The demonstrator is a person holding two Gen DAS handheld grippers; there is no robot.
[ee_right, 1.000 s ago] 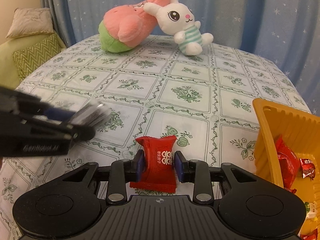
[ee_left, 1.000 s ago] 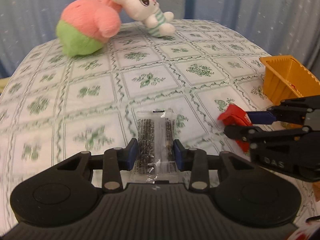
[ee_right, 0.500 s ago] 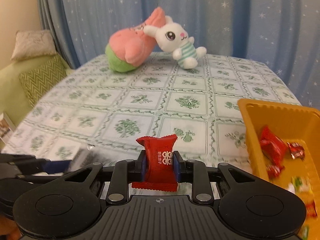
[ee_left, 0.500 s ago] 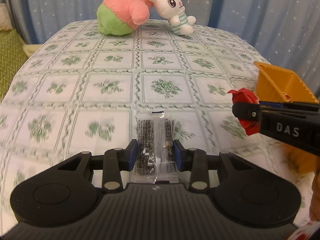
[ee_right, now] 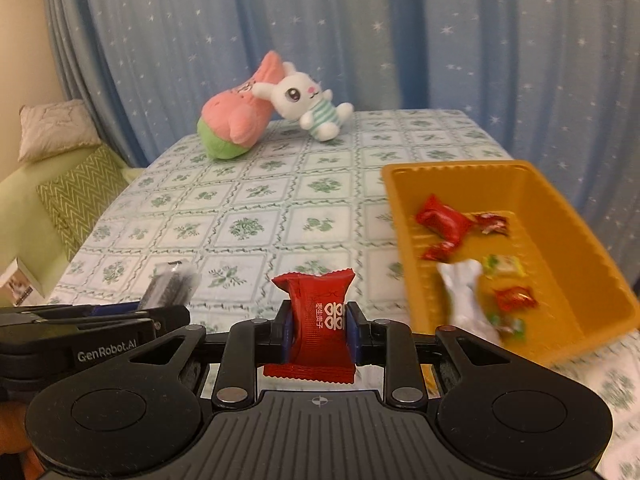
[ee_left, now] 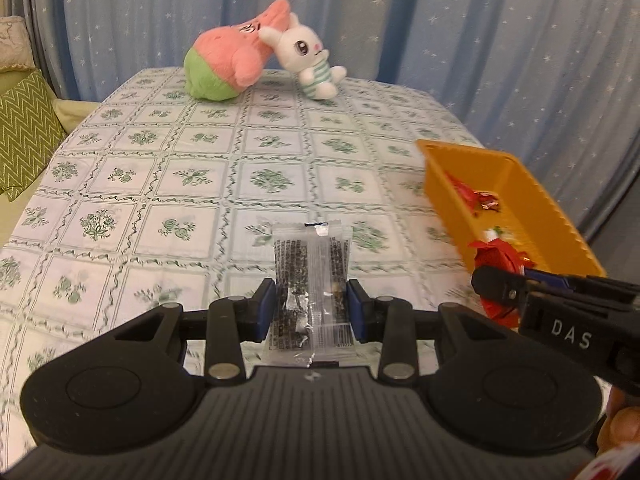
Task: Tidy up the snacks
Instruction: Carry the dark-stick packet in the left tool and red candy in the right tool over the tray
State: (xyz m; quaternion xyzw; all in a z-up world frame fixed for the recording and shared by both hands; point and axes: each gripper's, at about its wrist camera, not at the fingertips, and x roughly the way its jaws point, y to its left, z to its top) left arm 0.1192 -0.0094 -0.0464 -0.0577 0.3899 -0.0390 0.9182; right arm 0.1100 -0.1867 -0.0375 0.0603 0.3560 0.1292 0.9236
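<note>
My right hand-held gripper (ee_right: 319,328) pinches the red candy (ee_right: 319,322); my left hand-held gripper (ee_left: 311,310) clamps the clear packet (ee_left: 311,292). Best carry each fully over the orange tray (ee_right: 404,216) (right of frame) before opening, since the wrappers are light.

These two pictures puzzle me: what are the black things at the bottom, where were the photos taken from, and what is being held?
No robot here: a person holds a two-fingered clamp in each hand, and each carries a camera looking along its fingers. One picture comes from the left hand-held gripper, shut on a clear packet of dark snack. The other comes from the right hand-held gripper, shut on a red candy packet. Each view also catches the other gripper at its edge. On the flowered tablecloth stand an orange tray holding wrapped sweets and, at the far end, a pink plush and a white bunny.
</note>
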